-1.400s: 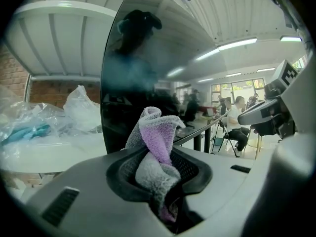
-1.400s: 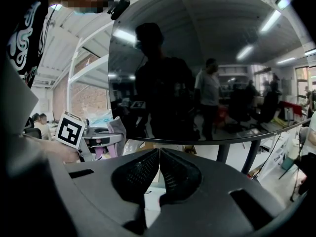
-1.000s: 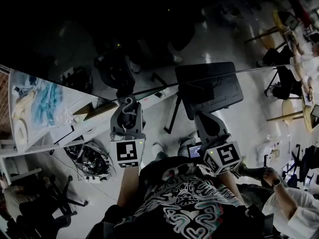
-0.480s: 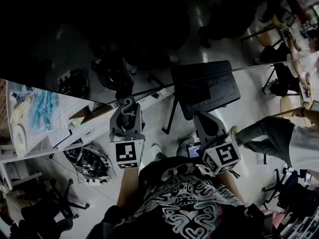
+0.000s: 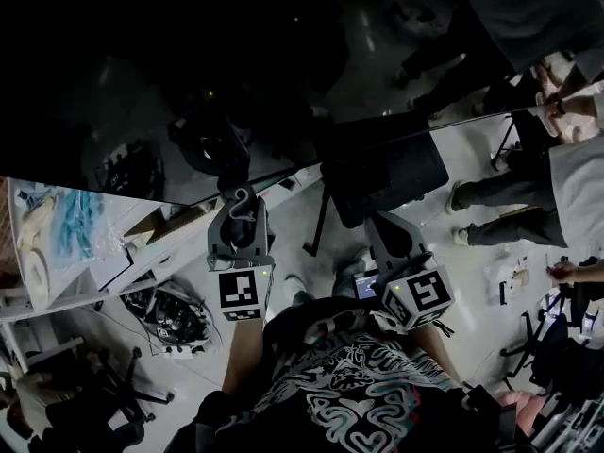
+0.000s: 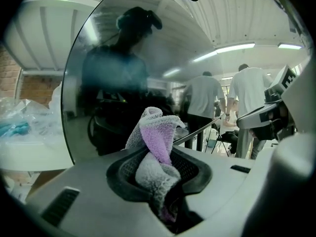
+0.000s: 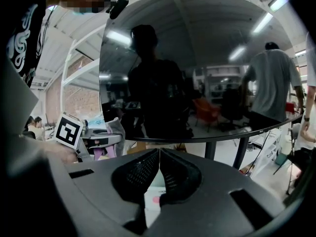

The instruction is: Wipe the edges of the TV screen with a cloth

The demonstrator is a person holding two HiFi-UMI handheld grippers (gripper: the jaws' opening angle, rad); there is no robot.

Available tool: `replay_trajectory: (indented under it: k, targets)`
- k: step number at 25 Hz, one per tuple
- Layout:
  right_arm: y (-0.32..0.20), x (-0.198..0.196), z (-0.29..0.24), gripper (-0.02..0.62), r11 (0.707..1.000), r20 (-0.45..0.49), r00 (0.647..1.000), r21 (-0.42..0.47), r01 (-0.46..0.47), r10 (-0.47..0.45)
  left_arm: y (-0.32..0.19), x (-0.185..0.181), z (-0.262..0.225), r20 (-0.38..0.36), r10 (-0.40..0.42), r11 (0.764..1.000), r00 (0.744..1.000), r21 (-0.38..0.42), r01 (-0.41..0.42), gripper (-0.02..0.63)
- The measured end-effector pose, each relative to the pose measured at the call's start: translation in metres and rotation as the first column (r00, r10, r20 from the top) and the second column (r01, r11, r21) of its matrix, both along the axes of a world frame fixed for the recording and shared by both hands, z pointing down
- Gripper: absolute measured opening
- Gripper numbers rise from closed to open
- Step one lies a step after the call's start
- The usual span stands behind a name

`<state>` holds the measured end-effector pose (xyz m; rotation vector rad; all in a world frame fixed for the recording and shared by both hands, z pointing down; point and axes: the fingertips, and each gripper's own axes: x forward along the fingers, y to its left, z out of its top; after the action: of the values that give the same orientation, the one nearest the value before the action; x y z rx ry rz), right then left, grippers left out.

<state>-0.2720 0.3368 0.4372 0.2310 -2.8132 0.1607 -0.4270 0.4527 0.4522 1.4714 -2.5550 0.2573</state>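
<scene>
Left gripper (image 6: 159, 176): clenched on the cloth (image 6: 157, 135).
Cloth: bunched between its jaws, near the lower edge of the TV (image 6: 111, 78).
Right gripper (image 7: 159, 168): jaws pressed together, nothing between.

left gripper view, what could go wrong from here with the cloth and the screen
1. The purple and grey fluffy cloth is bunched in the tongs of the left gripper, with only a short tuft past them. The hard tips might touch the dark glossy TV screen and scratch it.
2. The right gripper, shut and empty, points at the screen's lower edge and could knock it.
</scene>
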Motion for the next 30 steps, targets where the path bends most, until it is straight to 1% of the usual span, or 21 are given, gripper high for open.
replay_trajectory:
  k: [4, 12, 19, 30]
  targets:
    - [-0.006, 0.005, 0.001, 0.029, 1.0, 0.001, 1.0, -0.003, -0.013, 0.013, -0.007, 0.002, 0.001, -0.018, 0.009, 1.0, 1.0, 0.024, -0.009, 0.115]
    - [-0.019, 0.02, 0.001, 0.031, 0.999, -0.001, 0.999, -0.005, -0.042, 0.042, -0.025, 0.012, -0.001, -0.029, 0.034, 0.999, 0.999, 0.021, -0.034, 0.115]
    - [-0.029, 0.032, 0.002, 0.031, 0.998, -0.005, 0.998, -0.01, -0.067, 0.067, -0.038, 0.018, -0.003, -0.066, 0.037, 0.998, 0.997, 0.063, -0.033, 0.115]
    - [-0.039, 0.04, 0.004, 0.029, 0.996, -0.008, 0.996, -0.018, -0.084, 0.083, -0.054, 0.025, -0.003, -0.073, 0.056, 0.996, 0.996, 0.068, -0.051, 0.115]
